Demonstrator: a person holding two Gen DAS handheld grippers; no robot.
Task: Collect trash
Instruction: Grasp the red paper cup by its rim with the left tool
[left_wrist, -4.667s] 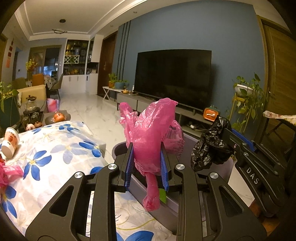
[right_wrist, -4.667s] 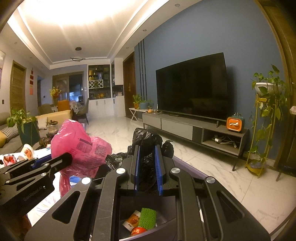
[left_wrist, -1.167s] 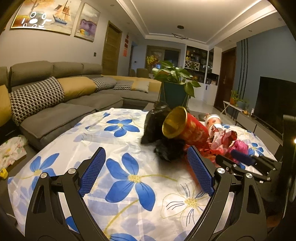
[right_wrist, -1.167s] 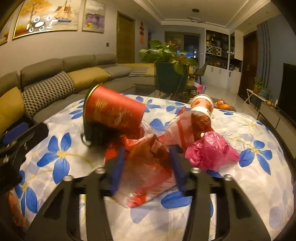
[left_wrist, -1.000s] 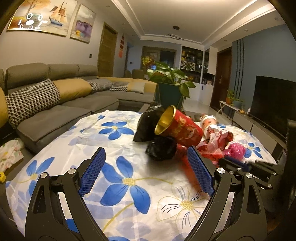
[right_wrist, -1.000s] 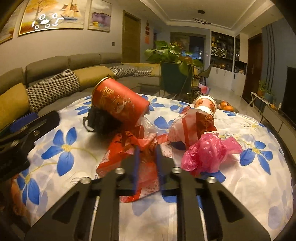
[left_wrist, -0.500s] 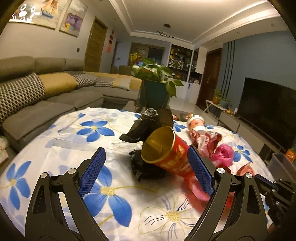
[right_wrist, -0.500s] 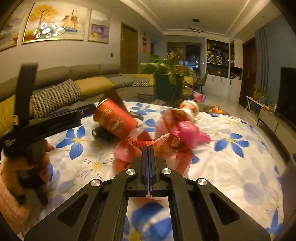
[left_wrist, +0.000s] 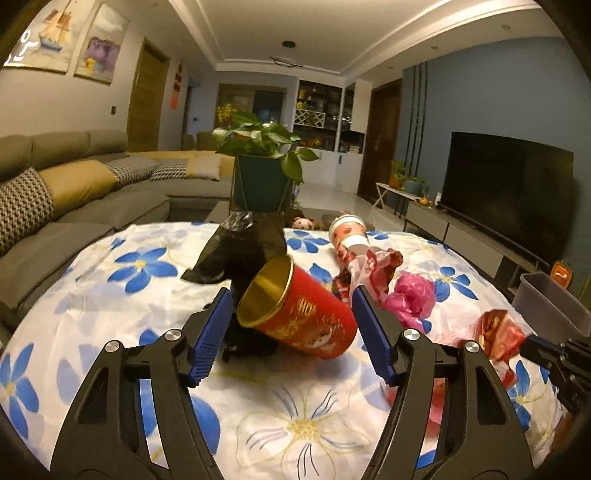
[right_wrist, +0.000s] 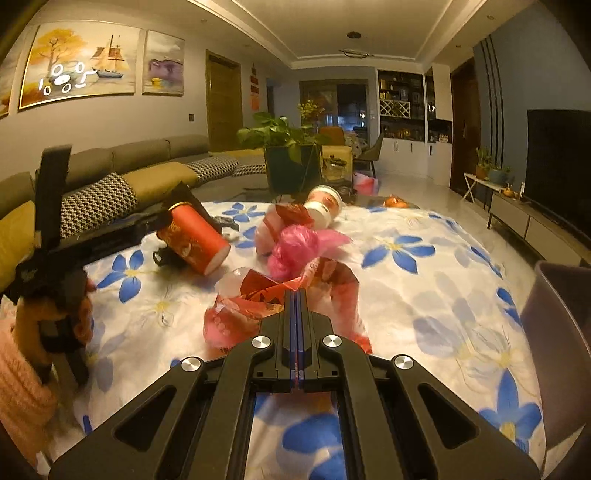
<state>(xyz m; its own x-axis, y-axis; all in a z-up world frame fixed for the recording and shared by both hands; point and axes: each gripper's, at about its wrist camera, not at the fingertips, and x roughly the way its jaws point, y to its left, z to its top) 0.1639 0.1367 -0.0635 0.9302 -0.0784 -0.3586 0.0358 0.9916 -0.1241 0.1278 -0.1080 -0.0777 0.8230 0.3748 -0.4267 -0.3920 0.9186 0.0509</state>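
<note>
Red paper cup (left_wrist: 306, 317) lies on its side on the floral tablecloth (left_wrist: 122, 291), gold inside facing camera, between the left gripper (left_wrist: 291, 332) pads. Jaws have just been closing; contact unclear. Black bag (left_wrist: 240, 251) is partly hidden behind it.

Right view: right gripper (right_wrist: 297, 295) is clamped on a crinkled red plastic wrapper (right_wrist: 255, 299), which covers the tips. Grey bin (right_wrist: 561, 317) is cut off at right.
</note>
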